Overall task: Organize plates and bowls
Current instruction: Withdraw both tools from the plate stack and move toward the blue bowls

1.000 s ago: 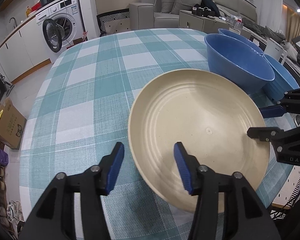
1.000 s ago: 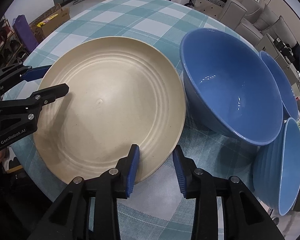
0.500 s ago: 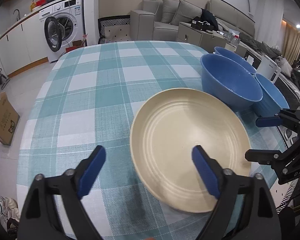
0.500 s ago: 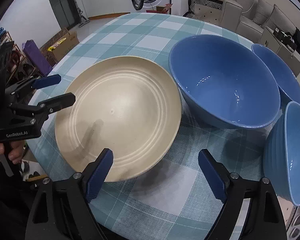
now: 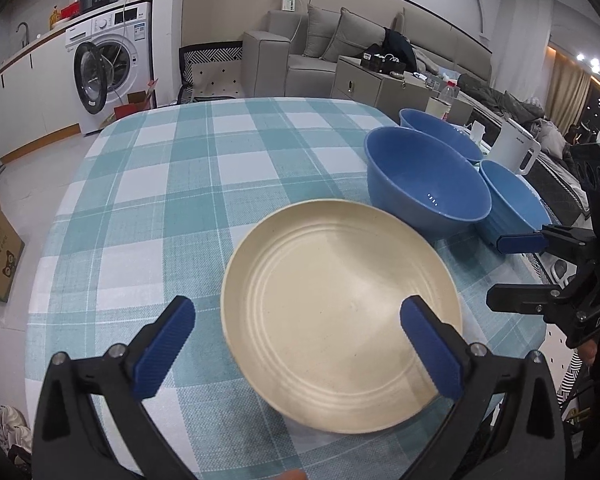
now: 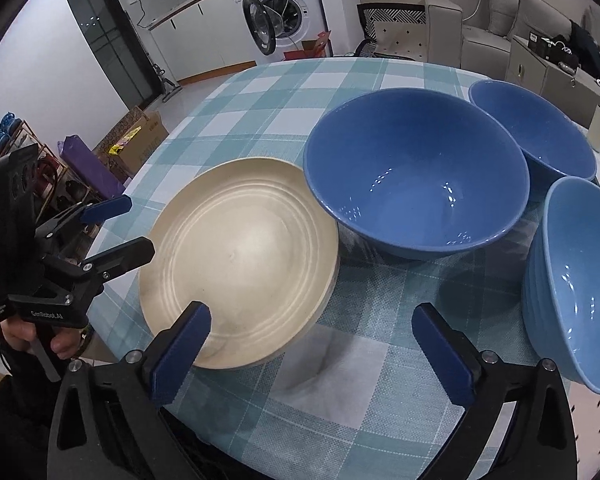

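Worktop (image 5: 148, 200) under a teal and white checked cloth, filling both views, largest thing in sight.

Cream plate (image 5: 340, 316) flat on the cloth, ribbed with concentric rings. In the left wrist view, lying ahead of the left gripper (image 5: 296, 352), its near rim between the two blue pads, no pad touching it. In the right wrist view, same plate (image 6: 240, 260) ahead and left of the right gripper (image 6: 312, 356), near edge partly behind the left pad.

Big blue bowl (image 6: 416, 184) upright just beyond the plate, rim close to the plate's edge; contact cannot be told. Two smaller blue bowls further out: far bowl (image 6: 540, 128) behind the big one, near bowl (image 6: 580, 280) to the right of the right gripper's jaws, ribbed outside, tilted toward the camera. Left wrist view: all three bunched far right, beyond the plate.

Jaws of both grippers spread wide, having just been opening, holding nothing.

Only in the right wrist view: left gripper from the side, low at the worktop's left edge, with a person's hand (image 6: 40, 340) gripping its handle. Only in the left wrist view: right gripper (image 5: 512, 268) side-on at the far right, its pads apart, beside the near bowl.

Both views: a washing machine (image 5: 112, 64) with its door open, beyond the worktop; a grey sofa (image 5: 324, 48) to its right.
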A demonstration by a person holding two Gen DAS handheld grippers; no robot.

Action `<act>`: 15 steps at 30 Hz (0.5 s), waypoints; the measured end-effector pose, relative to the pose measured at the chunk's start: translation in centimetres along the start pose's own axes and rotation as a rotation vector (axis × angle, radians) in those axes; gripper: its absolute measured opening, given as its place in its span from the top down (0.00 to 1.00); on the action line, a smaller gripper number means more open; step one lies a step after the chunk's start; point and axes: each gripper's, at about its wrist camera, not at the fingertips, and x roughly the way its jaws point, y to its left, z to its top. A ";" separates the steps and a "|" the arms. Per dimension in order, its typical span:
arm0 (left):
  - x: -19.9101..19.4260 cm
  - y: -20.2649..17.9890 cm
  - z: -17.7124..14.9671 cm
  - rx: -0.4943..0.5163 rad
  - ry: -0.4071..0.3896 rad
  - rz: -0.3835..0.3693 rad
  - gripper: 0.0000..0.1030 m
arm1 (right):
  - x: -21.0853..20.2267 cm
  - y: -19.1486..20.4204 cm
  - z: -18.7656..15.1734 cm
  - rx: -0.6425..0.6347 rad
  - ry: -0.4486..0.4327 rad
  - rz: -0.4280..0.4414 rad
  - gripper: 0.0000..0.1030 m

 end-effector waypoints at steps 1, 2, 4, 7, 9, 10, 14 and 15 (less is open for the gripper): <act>-0.1 -0.2 0.2 0.005 -0.002 -0.004 0.00 | -0.3 0.0 -0.1 -0.001 -0.006 -0.002 0.01; -0.2 -0.4 0.5 0.009 -0.004 -0.010 0.00 | -0.7 -0.1 -0.1 -0.001 -0.012 -0.003 0.01; -0.5 -0.7 0.9 0.012 -0.009 -0.017 0.00 | -1.4 -0.4 -0.2 0.001 -0.025 -0.006 0.01; -0.8 -1.1 1.8 0.017 -0.021 -0.011 0.00 | -2.5 -0.8 -0.3 0.006 -0.040 -0.019 0.01; -1.0 -1.5 2.5 0.021 -0.031 -0.012 0.00 | -3.2 -1.3 -0.5 0.014 -0.050 -0.023 0.01; -1.0 -1.7 2.8 0.024 -0.035 -0.012 0.00 | -3.7 -1.6 -0.6 0.019 -0.057 -0.027 0.01; -1.2 -2.8 4.0 0.046 -0.053 -0.009 0.00 | -5.5 -2.6 -0.6 0.027 -0.094 -0.042 0.01; -1.2 -3.1 4.3 0.052 -0.058 -0.010 0.00 | -6.1 -2.9 -0.6 0.030 -0.107 -0.046 0.01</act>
